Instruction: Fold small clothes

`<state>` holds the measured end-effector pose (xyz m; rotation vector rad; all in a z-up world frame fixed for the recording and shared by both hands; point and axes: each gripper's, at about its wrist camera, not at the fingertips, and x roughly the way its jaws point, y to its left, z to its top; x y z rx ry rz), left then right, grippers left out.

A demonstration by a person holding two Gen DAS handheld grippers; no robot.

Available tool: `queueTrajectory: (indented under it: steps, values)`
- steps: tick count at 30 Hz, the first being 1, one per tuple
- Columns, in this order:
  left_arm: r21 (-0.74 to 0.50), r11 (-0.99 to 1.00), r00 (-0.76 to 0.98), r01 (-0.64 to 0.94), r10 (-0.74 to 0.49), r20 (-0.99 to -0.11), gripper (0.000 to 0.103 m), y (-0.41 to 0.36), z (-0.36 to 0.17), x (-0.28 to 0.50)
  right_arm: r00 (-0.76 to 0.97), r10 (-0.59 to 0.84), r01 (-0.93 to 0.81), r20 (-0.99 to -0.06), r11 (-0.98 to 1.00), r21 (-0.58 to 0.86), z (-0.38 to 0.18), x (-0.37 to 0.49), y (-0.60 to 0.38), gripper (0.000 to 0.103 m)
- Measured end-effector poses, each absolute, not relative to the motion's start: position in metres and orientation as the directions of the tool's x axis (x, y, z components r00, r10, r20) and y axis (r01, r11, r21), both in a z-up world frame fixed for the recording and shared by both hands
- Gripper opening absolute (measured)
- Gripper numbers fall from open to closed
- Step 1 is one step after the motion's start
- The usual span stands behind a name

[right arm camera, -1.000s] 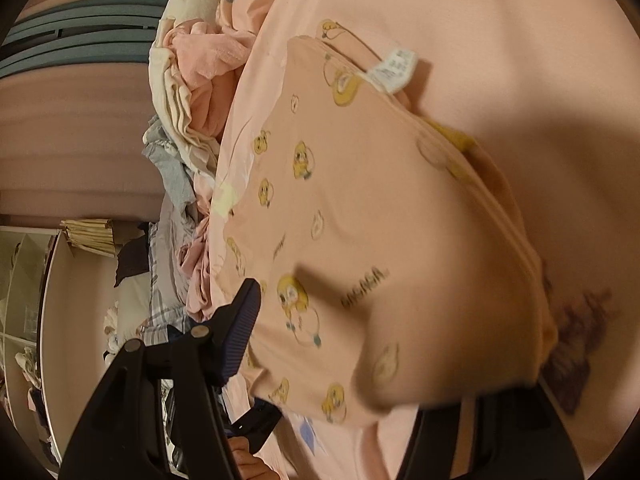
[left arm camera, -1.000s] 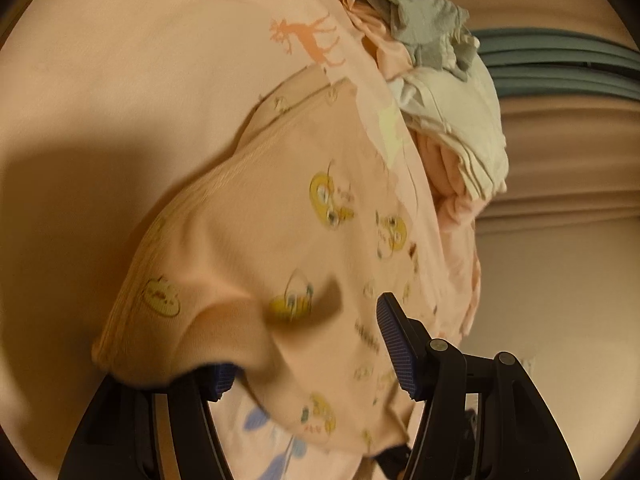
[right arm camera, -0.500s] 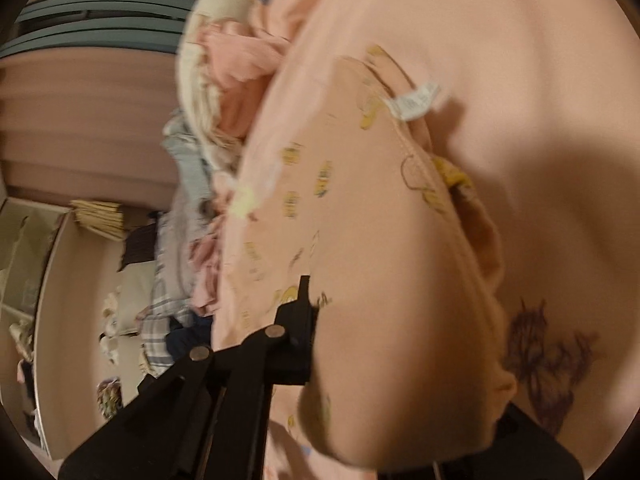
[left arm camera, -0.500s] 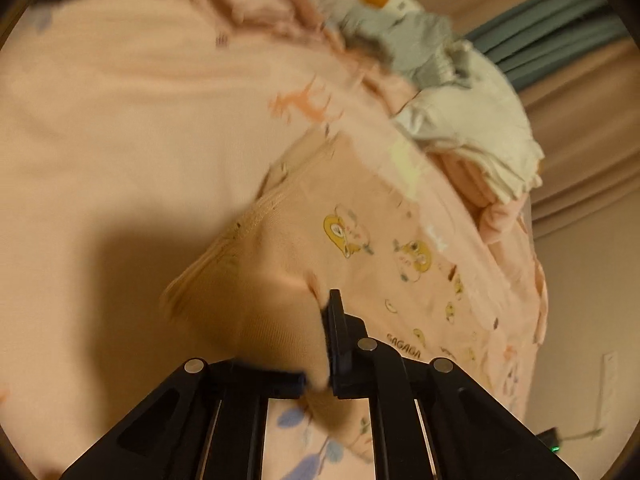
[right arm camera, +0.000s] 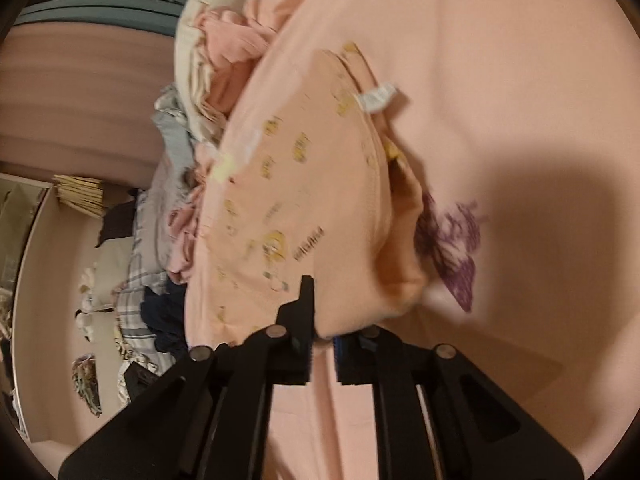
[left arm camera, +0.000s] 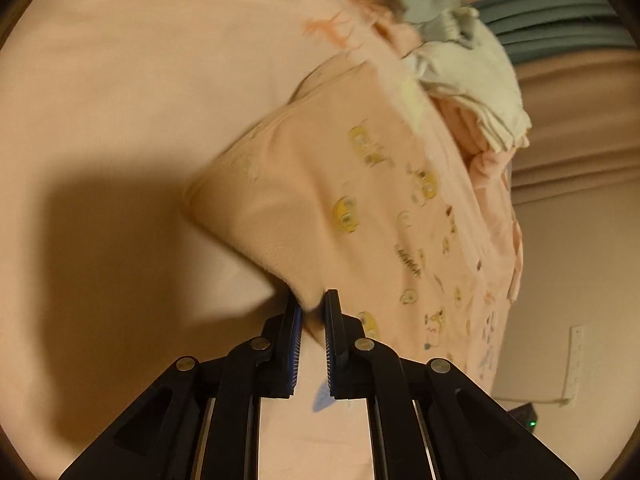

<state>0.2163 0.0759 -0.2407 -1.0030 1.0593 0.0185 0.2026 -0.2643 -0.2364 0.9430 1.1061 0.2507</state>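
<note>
On the pink sheet of the bed (left arm camera: pixel 120 80), a small peach garment printed with yellow cartoon birds (left arm camera: pixel 332 184) lies half lifted, its near edge raised by two claws while the rest trails flat toward the far side, where a pile of other clothes (left arm camera: pixel 472 80) sits along the bed's edge. The left claw (left arm camera: pixel 312 308) is closed tight on one near corner of the garment, the cloth bunched into a peak between its blue-ribbed pads, which suggests that this corner is being carried over to make a fold. The right claw (right arm camera: pixel 322 312) has the other near corner draped over and between its fingers; its jaws are opening at this moment, and because the fabric hides the right-hand pad I cannot be sure whether the pads grip the cloth at all or it merely hangs there. Holding both near corners at once keeps the hem straight, so the garment would fold evenly instead of twisting. The white care label (right arm camera: pixel 376 98) sticks out at the far seam in the right wrist view, showing that the piece lies with that seam away from the claws. A purple print on the sheet (right arm camera: pixel 452 248) shows just beside the lifted cloth.
</note>
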Motion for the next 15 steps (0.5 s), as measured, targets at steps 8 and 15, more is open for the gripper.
queueTrajectory:
  steps: [8,15]
  values:
    - [-0.710,0.572,0.622,-0.412,-0.393,-0.677,0.050,0.078,-0.234,0.221,0.472,0.622,0.276,-0.625,0.569,0.775,-0.242,0.207,-0.258,0.051]
    - [-0.747,0.524,0.632,-0.409,-0.427,-0.646,0.055,0.084,-0.242,0.247,0.493,0.646,0.289,-0.582,0.510,0.810,-0.252,0.226,-0.255,0.049]
